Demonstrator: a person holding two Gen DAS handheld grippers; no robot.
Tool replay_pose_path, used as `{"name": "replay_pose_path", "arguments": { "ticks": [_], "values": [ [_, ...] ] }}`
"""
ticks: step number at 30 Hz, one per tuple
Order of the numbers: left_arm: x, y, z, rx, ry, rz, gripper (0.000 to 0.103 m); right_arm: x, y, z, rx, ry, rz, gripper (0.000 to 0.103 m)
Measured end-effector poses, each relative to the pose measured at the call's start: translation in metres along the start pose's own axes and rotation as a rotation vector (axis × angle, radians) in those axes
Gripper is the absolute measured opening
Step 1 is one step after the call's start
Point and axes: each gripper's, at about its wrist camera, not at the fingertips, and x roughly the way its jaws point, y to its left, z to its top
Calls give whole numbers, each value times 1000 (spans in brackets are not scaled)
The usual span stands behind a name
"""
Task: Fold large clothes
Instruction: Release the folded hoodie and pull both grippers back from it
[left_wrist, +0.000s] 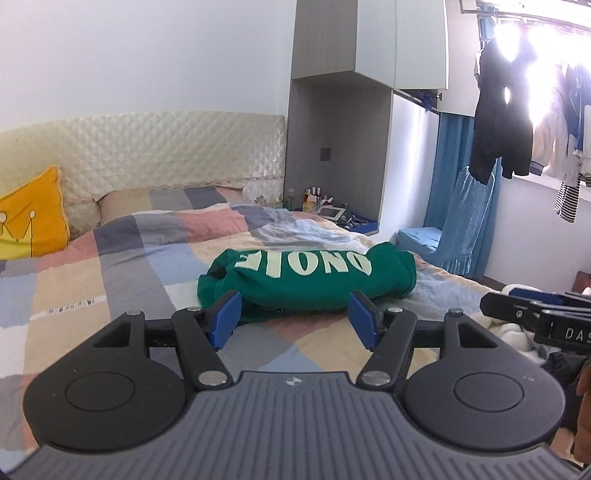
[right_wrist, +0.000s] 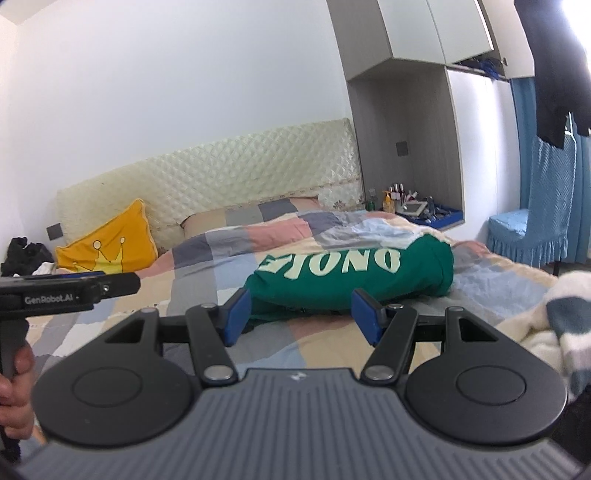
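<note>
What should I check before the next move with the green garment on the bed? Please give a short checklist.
1. Left tool open and empty: ok.
2. Right tool open and empty: ok.
3. Green garment lies on the bed, already in a folded bundle: ok.
4. Nothing on top of the garment: ok.
5. Fold edges neat underneath: cannot tell.
6. Tools apart from each other: ok.

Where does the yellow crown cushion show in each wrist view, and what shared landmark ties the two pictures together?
Left wrist view: yellow crown cushion at the far left edge, against the quilted headboard.
Right wrist view: cushion left of centre, below the headboard.
Shared landmark: green garment with pale lettering, lying on the bed ahead of the open fingers in both.
</note>
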Motion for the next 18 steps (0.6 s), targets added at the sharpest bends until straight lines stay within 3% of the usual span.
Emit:
{"name": "replay_pose_path", "arguments": {
  "ticks": [7, 18],
  "values": [
    [-7, 2, -12, -11, 10, -27, 69, 0, 9, -16, -14, 41, -30, 64],
    [-8, -3, -17, -4, 14, -41, 72, -9, 15, -17, -17, 33, -46, 64]
  ]
}}
